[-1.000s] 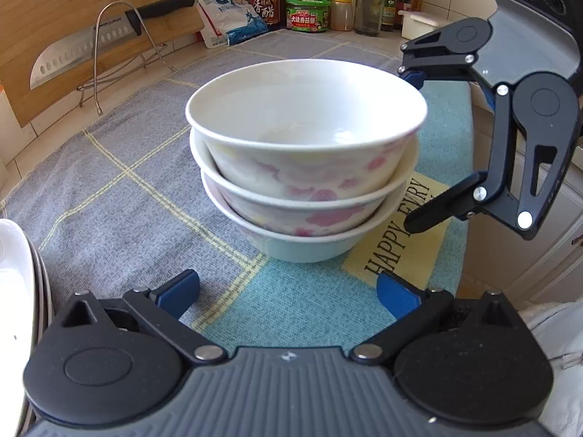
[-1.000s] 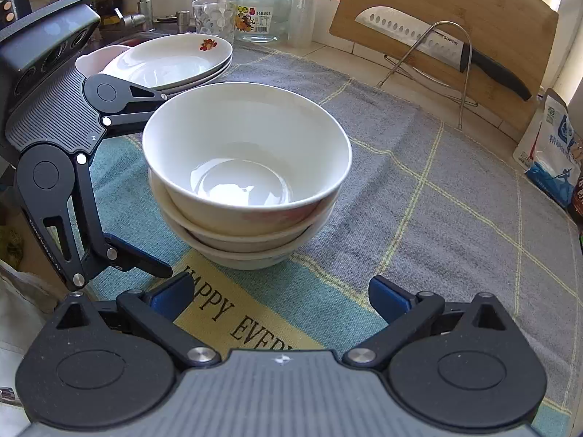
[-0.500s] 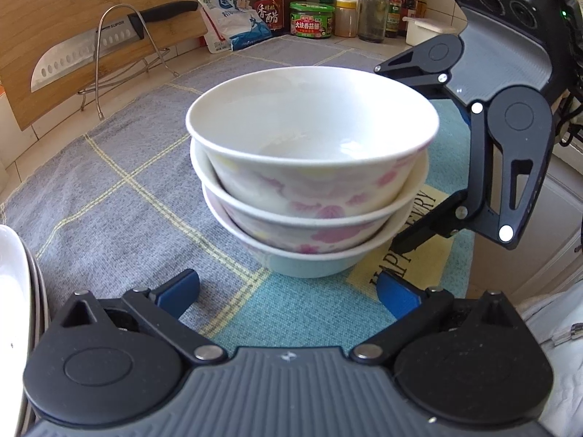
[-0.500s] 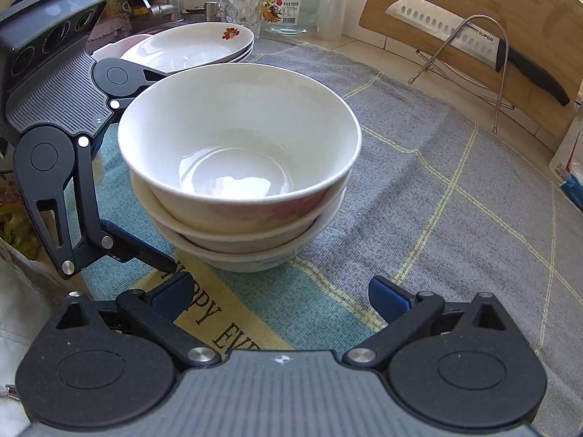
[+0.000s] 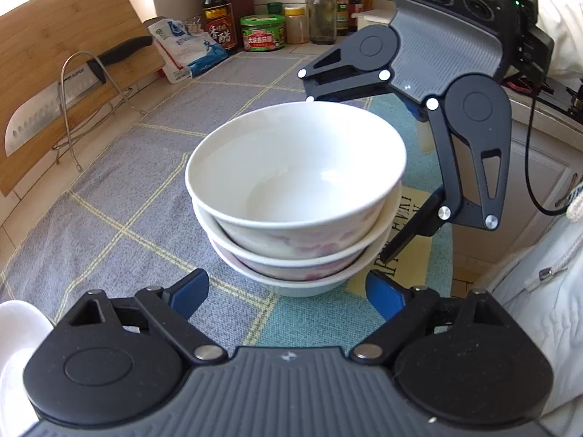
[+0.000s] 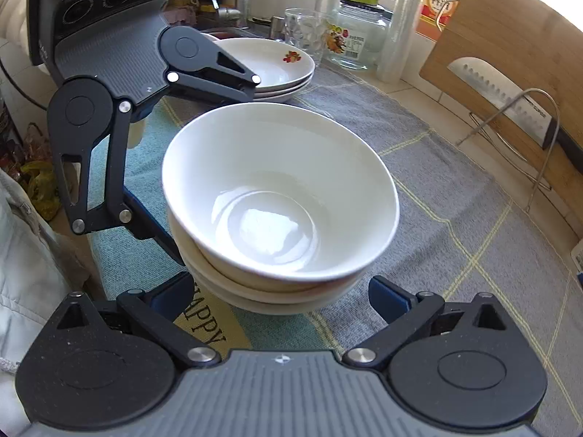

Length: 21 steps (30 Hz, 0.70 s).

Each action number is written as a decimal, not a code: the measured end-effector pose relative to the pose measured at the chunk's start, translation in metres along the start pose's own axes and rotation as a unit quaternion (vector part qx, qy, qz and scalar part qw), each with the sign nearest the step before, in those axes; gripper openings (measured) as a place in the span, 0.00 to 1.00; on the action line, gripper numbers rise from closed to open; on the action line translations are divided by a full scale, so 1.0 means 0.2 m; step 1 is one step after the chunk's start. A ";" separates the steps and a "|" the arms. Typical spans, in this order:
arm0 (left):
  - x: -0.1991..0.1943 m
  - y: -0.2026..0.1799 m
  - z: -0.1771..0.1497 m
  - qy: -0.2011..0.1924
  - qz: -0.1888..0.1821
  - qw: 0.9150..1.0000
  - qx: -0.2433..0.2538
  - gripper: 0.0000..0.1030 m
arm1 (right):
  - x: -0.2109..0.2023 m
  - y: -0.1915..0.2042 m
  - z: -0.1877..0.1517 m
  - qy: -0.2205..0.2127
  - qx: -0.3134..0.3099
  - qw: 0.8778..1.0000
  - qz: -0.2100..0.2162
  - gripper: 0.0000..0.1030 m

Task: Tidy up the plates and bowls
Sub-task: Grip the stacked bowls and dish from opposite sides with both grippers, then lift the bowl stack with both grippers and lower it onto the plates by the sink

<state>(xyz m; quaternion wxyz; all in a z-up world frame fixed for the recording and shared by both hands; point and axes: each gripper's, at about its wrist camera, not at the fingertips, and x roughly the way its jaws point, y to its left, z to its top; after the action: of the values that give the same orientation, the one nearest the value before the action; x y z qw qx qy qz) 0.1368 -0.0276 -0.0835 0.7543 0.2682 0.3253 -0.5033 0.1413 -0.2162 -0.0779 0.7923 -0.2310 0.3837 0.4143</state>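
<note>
Now, from frame left, the left gripper (image 6: 204,167) stands wide open, holding nothing; bowls (image 6: 280,196) sit centre frame on the table; the right gripper (image 6: 280,291), equally open, should probably close evenly around the lowest bowl.

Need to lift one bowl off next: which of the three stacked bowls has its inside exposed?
The top bowl: its white interior is fully open, while the middle bowl and bottom bowl show only their rims.
</note>
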 end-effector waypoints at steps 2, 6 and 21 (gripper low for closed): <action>0.01 0.02 0.02 0.000 -0.009 1.000 0.005 0.89 | 0.01 0.00 0.01 0.003 -0.003 1.000 0.007 0.99; 0.01 0.04 0.03 0.000 -0.035 0.999 0.017 0.82 | 0.00 -0.01 0.02 0.004 -0.014 1.000 0.015 0.98; 0.04 0.10 0.05 0.003 -0.089 0.995 0.041 0.79 | 0.04 -0.08 0.04 0.023 -0.005 0.999 0.044 0.90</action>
<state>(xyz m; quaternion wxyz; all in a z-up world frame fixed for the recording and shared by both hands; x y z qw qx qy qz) 0.1596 -0.0321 -0.0821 0.6934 0.2706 0.3292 -0.5809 0.1602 -0.2152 -0.0777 0.7628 -0.2273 0.4101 0.4453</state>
